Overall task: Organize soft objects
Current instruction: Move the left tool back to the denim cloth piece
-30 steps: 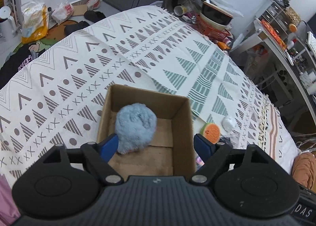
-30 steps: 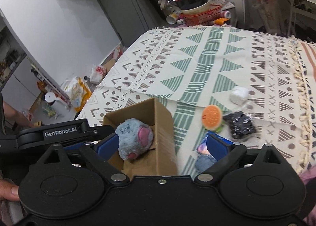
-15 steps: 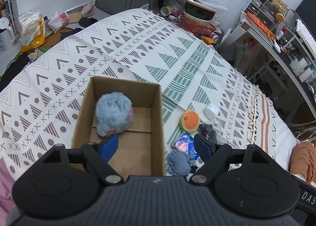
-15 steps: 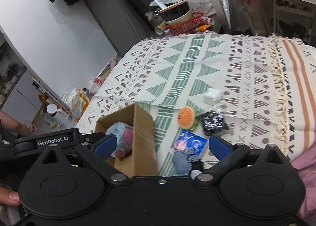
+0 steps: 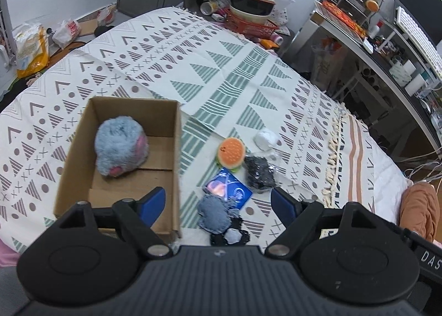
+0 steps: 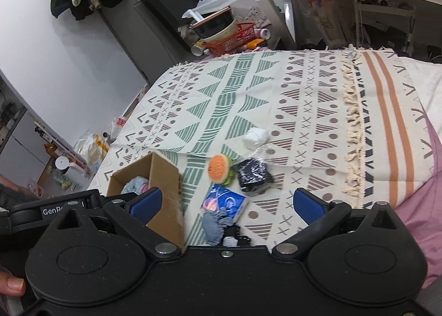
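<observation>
The left gripper (image 5: 218, 200) is held up in the air with its blue fingers spread wide and nothing between them. Just ahead of its left finger sits a brown box (image 5: 83, 133) with a fluffy blue toy (image 5: 120, 147) inside. Ahead of it, between the fingers, lie a little burger toy (image 5: 231, 152), a black bundle (image 5: 258, 175), a blue packet (image 5: 228, 188) and a grey denim piece (image 5: 214, 213). The right gripper (image 6: 226, 204) is wide and empty too, above the same pile on the patterned blanket (image 6: 276, 89).

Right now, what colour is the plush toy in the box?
Fluffy grey-blue plush toy with pink patches; left wrist view.
</observation>
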Tool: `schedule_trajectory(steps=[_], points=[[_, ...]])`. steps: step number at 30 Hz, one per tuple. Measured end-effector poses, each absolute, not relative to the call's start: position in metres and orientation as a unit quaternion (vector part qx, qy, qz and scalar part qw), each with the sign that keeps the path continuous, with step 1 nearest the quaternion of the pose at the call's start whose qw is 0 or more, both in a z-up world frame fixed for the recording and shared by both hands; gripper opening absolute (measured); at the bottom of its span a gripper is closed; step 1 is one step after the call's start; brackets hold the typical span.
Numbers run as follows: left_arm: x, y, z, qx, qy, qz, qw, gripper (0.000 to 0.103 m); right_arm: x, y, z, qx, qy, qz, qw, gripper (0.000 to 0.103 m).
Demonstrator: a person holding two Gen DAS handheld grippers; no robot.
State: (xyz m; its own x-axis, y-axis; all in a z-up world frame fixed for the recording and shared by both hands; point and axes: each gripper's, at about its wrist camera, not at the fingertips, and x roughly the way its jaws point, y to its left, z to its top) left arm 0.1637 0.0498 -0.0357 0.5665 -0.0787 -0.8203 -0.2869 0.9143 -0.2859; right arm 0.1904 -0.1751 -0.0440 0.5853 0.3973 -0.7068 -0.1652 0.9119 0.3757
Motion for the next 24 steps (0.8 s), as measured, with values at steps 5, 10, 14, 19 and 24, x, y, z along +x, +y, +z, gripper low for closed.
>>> schedule_trajectory(steps=[5, 10, 14, 19, 24], points=[[0.169, 0.033, -0.040, -0.196, 0.466, 0.053, 0.861, 0.082, 0.196, -0.192, -0.050, 0.144, 0.427, 0.156, 0.879, 0.102], [0.178, 0.017, -0.049, -0.189, 0.477, 0.046, 0.857, 0.082, 0.205, -0.205, -0.062, 0.151, 0.434, 0.155, 0.874, 0.102], [0.184, 0.010, -0.058, -0.187, 0.485, 0.044, 0.853, 0.082, 0.214, -0.213, -0.079, 0.153, 0.446, 0.154, 0.868, 0.102], [0.187, 0.006, -0.070, -0.196, 0.483, 0.052, 0.852, 0.082, 0.225, -0.221, -0.102, 0.172, 0.452, 0.164, 0.860, 0.102], [0.194, 0.004, -0.090, -0.196, 0.501, 0.060, 0.841, 0.078, 0.229, -0.218, -0.127, 0.188, 0.465, 0.187, 0.845, 0.097]])
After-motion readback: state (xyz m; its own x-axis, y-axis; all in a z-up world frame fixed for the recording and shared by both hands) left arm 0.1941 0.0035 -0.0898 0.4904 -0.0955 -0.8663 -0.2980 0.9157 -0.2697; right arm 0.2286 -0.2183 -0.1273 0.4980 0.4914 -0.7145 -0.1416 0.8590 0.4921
